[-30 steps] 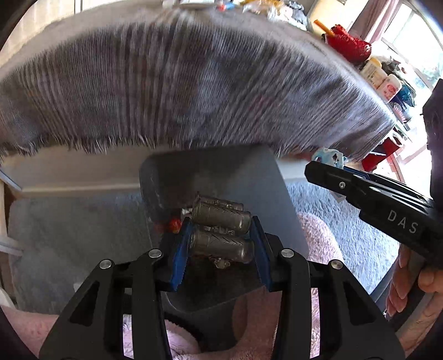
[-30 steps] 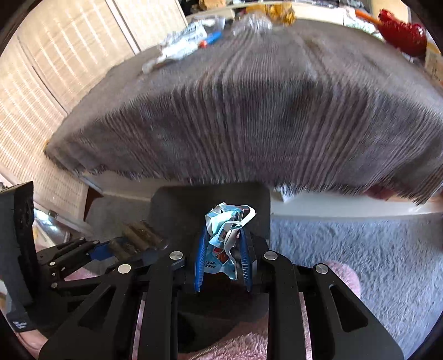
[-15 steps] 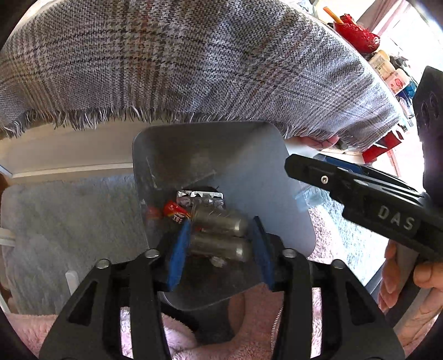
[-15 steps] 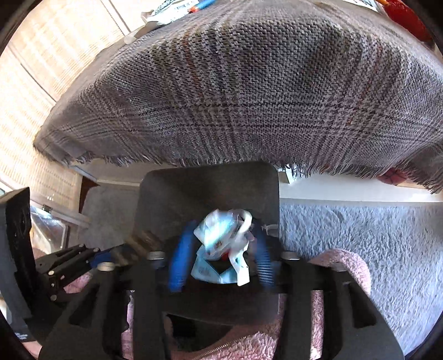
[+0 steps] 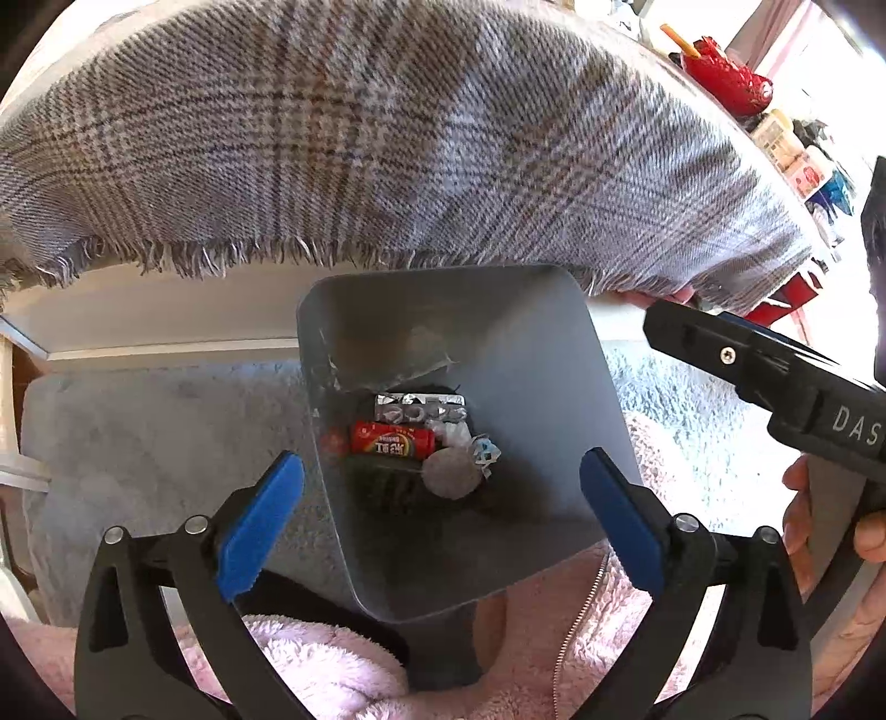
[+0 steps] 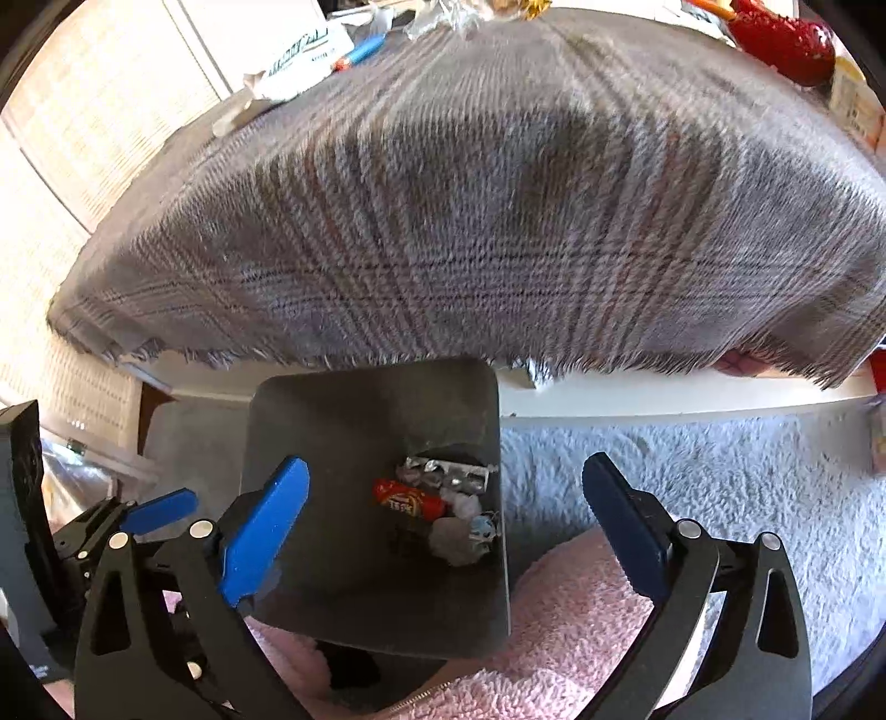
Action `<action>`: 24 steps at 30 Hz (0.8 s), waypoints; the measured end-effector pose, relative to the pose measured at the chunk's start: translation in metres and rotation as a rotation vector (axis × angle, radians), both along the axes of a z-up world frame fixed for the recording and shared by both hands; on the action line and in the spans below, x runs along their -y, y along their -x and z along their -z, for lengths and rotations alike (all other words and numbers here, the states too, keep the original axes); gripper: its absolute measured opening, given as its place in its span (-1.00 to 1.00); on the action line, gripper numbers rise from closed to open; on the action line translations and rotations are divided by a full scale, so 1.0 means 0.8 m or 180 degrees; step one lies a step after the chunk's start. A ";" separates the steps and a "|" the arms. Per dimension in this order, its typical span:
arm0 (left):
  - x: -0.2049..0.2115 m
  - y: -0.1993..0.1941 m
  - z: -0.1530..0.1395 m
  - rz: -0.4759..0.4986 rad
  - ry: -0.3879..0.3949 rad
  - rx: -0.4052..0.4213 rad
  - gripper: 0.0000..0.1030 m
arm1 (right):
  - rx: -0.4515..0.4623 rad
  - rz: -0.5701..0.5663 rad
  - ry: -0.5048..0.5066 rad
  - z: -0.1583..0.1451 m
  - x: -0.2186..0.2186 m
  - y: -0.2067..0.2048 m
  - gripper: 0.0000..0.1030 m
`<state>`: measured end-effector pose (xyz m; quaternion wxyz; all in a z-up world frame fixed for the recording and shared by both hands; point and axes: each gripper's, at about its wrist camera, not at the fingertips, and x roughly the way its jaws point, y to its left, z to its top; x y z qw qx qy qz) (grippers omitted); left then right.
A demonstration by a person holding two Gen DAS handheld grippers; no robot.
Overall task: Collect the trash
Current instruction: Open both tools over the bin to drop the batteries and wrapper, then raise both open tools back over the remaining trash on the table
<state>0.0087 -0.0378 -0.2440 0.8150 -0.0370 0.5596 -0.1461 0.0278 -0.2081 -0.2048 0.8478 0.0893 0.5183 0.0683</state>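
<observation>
A grey bin [image 5: 498,343] stands on the floor below both grippers. At its bottom lie a red wrapper [image 5: 393,440], a silver blister pack [image 5: 418,407] and a crumpled blue-and-white wrapper [image 5: 484,451]. My left gripper [image 5: 440,459] hangs over the bin mouth, its jaws opening wide with nothing between them. Over the same bin [image 6: 343,443], my right gripper [image 6: 443,464] is also opening and holds nothing. The right wrist view shows the red wrapper [image 6: 410,498] and the blue-and-white wrapper [image 6: 482,529] down inside. A blurred grey lump [image 5: 451,476] lies among the trash.
A table under a plaid fringed cloth [image 5: 387,138] overhangs the bin's far side. Papers and a pen [image 6: 299,61] and a red object [image 6: 786,39] lie on it. Grey rug [image 6: 720,487] surrounds the bin. Pink fleece clothing [image 6: 570,598] is below the grippers. A hand [image 5: 830,526] holds the right gripper.
Both grippers have opened wide. The grey cylinders left the left gripper's jaws and the blue-and-white wrapper left the right's; the wrapper now lies in the bin.
</observation>
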 end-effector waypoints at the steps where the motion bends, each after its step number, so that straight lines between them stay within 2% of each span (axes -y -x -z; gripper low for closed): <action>1: -0.003 0.000 -0.006 -0.0015 0.0004 0.0018 0.84 | 0.0027 0.0003 -0.0016 -0.004 0.002 0.000 0.93; 12: -0.034 -0.011 -0.081 -0.0132 -0.0012 0.0424 0.84 | 0.0371 0.0076 -0.0099 -0.057 0.019 0.003 0.93; 18: -0.053 -0.033 -0.122 -0.0284 -0.0028 0.0630 0.84 | 0.0612 0.0081 0.0046 -0.095 0.025 -0.010 0.93; 24: -0.063 -0.068 -0.153 -0.0322 0.0158 0.0702 0.84 | 0.0813 0.0152 0.0188 -0.117 0.034 -0.038 0.93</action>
